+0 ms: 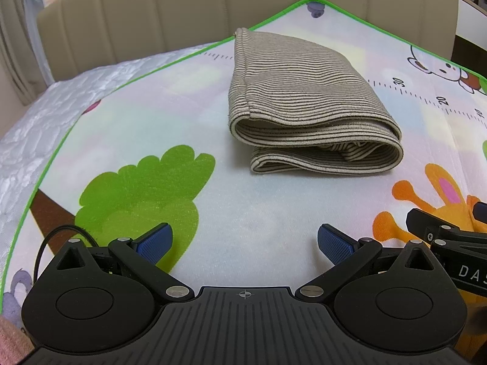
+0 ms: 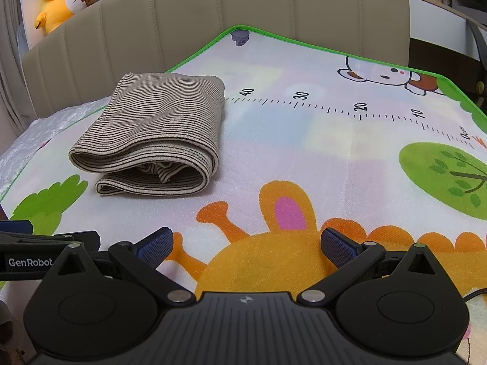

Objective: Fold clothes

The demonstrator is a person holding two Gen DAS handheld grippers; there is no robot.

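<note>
Inside folded striped garment (image 1: 304, 97) bunched layers unclear, left claw (image 1: 245, 243) apart, right claw (image 2: 246, 245) apart, both empty.

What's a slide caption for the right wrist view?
Right gripper open and empty above the cartoon play mat, folded striped garment lying ahead-left.

1. The right gripper (image 2: 246, 245) hangs low over the play mat (image 2: 304, 152), its blue-padded fingers (image 2: 156, 246) spread wide with nothing between them.
2. Under the fingers lies an orange cartoon animal (image 2: 274, 261) with a pink ear.
3. A folded striped garment (image 2: 155, 133) rests on the mat, ahead and to the left, well apart from the fingertips; its rolled edges face the camera.
4. Part of the left gripper (image 2: 45, 252) shows at the left edge, marked "GenRobot".
5. A beige padded headboard (image 2: 243, 6) stands behind the mat.
6. A yellow plush duck (image 2: 57, 0) sits at the top left.
</note>
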